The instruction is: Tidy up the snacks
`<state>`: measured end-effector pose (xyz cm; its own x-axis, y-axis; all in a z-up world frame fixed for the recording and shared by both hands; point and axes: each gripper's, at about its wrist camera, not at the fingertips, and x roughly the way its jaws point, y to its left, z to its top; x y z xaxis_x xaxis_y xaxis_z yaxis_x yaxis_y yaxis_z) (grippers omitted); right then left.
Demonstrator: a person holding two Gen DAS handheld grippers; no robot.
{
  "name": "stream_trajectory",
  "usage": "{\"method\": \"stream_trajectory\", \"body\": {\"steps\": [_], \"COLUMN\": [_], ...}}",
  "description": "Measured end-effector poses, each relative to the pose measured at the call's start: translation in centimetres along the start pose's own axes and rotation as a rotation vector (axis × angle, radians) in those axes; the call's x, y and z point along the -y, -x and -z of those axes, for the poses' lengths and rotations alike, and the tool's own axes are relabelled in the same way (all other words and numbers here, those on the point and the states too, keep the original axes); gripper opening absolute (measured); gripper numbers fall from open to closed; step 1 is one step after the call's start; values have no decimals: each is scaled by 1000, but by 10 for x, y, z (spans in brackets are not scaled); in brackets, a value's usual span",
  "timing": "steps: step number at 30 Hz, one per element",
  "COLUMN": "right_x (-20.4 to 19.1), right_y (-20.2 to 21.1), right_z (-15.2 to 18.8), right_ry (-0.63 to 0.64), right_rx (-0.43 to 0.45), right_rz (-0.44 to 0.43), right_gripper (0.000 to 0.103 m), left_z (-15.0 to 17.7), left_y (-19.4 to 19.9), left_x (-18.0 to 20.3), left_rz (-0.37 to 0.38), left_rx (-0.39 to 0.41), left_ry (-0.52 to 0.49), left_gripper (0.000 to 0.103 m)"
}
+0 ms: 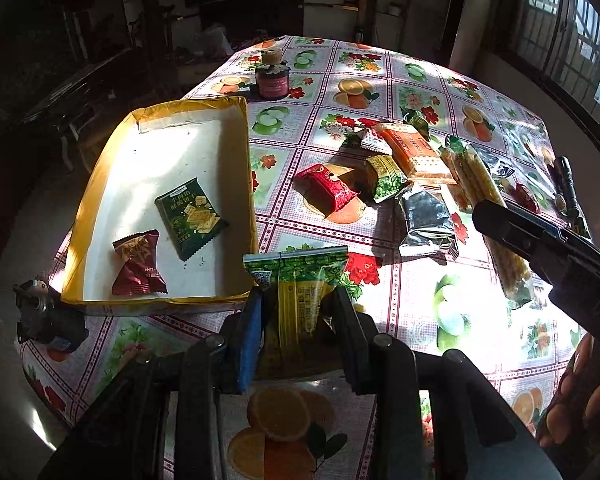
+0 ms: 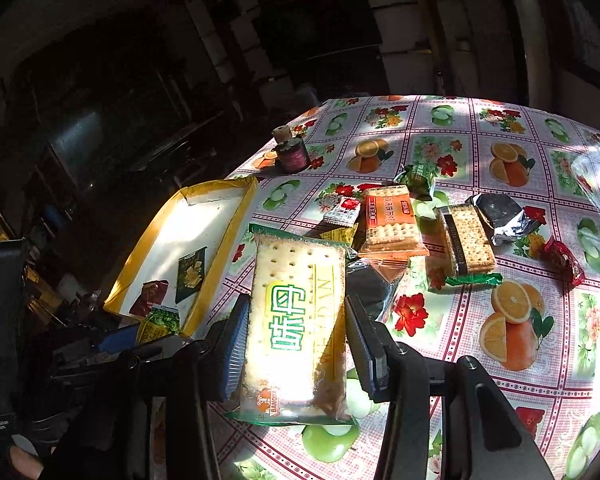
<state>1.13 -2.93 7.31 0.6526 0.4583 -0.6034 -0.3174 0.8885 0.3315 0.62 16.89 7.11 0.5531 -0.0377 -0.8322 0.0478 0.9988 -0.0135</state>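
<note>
Both claws carry snacks toward the yellow-rimmed tray (image 1: 236,160): left claw (image 1: 296,312) grips a green-yellow packet (image 1: 296,280), right claw (image 2: 296,328) a cracker pack (image 2: 296,320). Next comes releasing each inside.

Flashlight (image 1: 567,188) cut by right edge, jar (image 1: 273,80) label too small, room dark.

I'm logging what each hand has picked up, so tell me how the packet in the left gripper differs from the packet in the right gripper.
The left gripper holds a small green and yellow packet; the right gripper holds a bigger clear cracker pack with pale crackers showing through. The small packet is opaque with a crimped top edge; the cracker pack bears large green characters. Both are sealed snacks, clamped and lifted off the tablecloth, near the yellow tray.
</note>
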Motion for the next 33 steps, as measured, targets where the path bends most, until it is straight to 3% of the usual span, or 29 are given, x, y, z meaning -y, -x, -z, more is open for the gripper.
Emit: {"method": "stream_trajectory", "body": {"steps": [19, 33], "right_x": [-38, -97], "right_y": [-33, -102], "right_z": [-16, -46], "right_ry": [61, 132], "right_rx": [-38, -92], "right_rz": [-58, -166], "right_gripper": [50, 50], "left_z": [-17, -40], "left_y": [-3, -25], "left_x": [-69, -128], "left_rz": [-38, -108], "left_rx": [7, -12], "left_ry": [124, 219], "left_gripper": [33, 33]}}
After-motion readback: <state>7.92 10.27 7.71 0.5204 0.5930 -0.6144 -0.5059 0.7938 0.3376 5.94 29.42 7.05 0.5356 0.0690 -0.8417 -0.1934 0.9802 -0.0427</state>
